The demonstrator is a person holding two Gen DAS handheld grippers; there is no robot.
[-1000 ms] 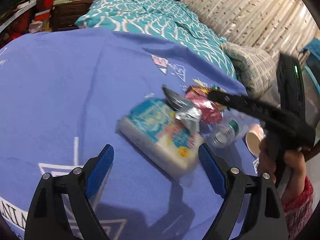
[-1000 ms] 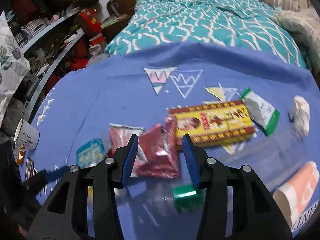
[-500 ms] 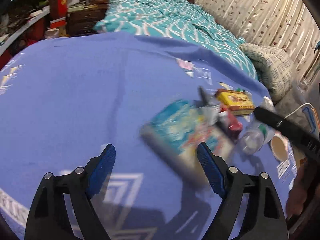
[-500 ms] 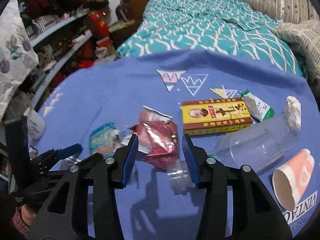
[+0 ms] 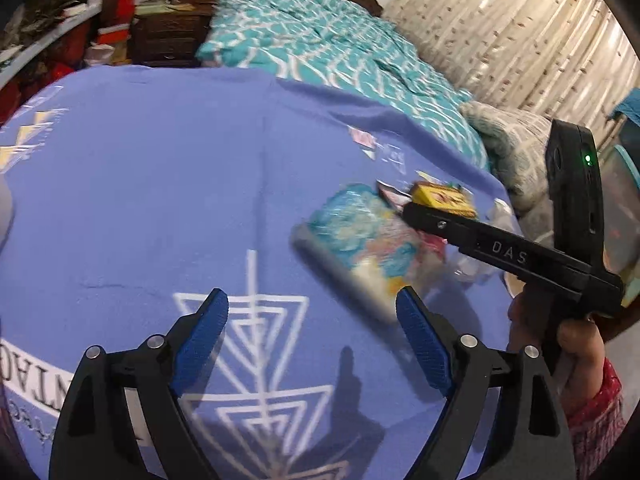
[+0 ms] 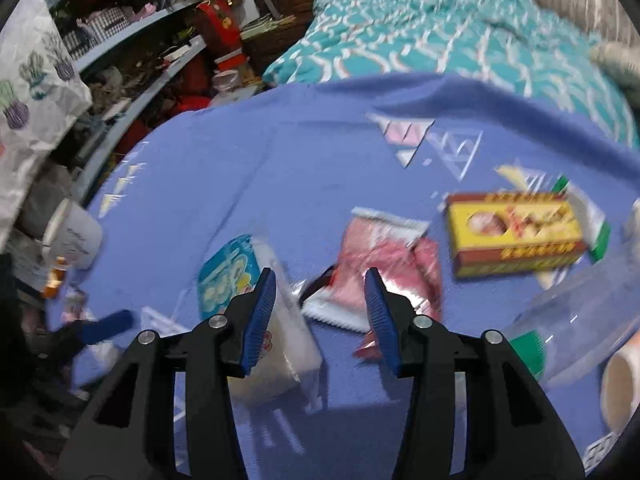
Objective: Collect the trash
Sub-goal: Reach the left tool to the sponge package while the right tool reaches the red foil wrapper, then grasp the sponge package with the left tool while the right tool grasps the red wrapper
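Trash lies on a blue cloth-covered table (image 5: 160,184). A white and teal tissue pack (image 5: 356,248) lies just ahead of my open, empty left gripper (image 5: 312,324); it also shows in the right wrist view (image 6: 260,312). My right gripper (image 6: 320,300) is open and empty, hovering above the near edge of a red foil wrapper (image 6: 384,264). A yellow and red box (image 6: 516,232), a clear plastic bottle (image 6: 580,328) with a green cap and a paper cup (image 6: 620,392) lie to the right. The right gripper's body (image 5: 500,248) crosses the left wrist view.
A white mug (image 6: 72,236) stands at the table's left edge. A bed with a teal quilt (image 5: 332,48) lies behind the table. Cluttered shelves (image 6: 132,52) run along the left. A patterned cushion (image 5: 516,144) and curtains are at the right.
My left gripper has pulled back and left, so the tissue pack sits further right. My right gripper has swung left, now over the wrapper's near edge beside the tissue pack.
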